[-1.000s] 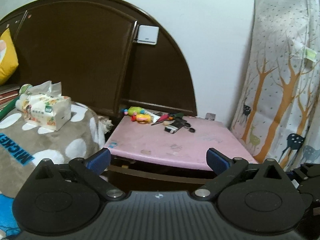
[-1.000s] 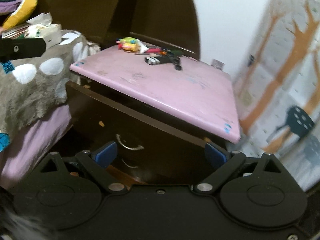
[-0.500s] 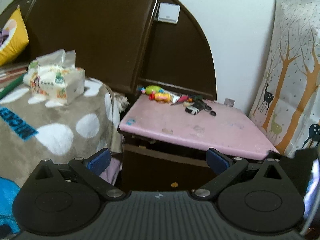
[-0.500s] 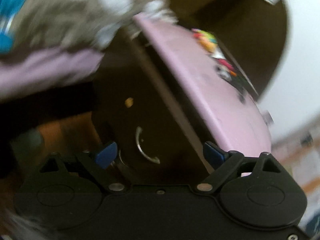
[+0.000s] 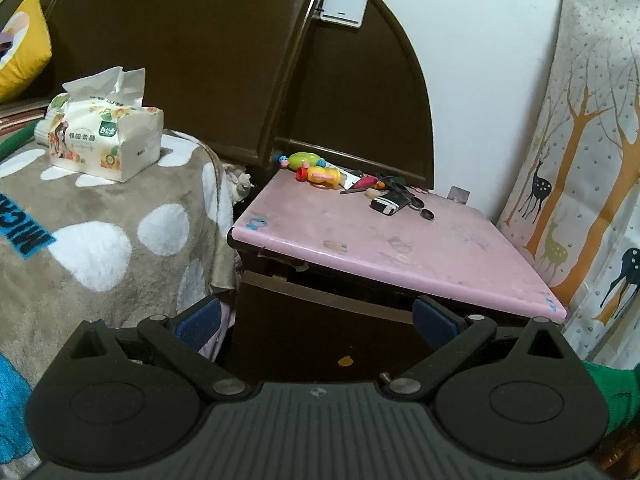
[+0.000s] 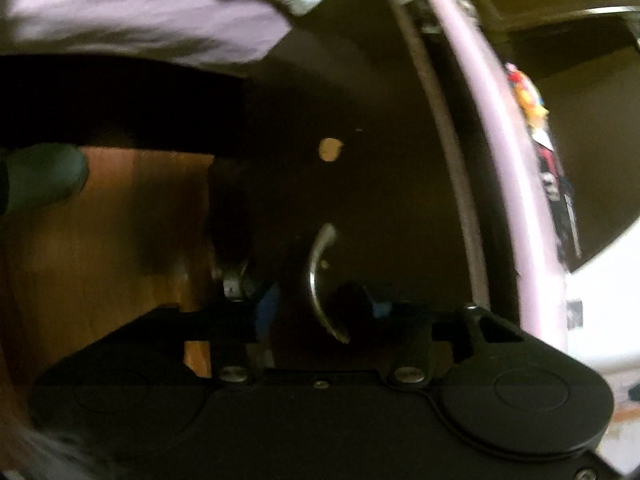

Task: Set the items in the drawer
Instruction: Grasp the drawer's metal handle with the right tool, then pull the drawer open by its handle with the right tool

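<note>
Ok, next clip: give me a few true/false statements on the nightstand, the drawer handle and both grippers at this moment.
1. The left gripper is open and holds nothing. True.
2. The toys and small items lie at the front edge of the pink nightstand top. False: they sit at the back, near the headboard.
3. The right gripper has its fingers narrowed around the metal drawer handle. True, though blur hides whether it is gripped.
4. The tissue pack stands on the nightstand. False: it rests on the spotted blanket.
5. The drawer front is dark brown. True.
</note>
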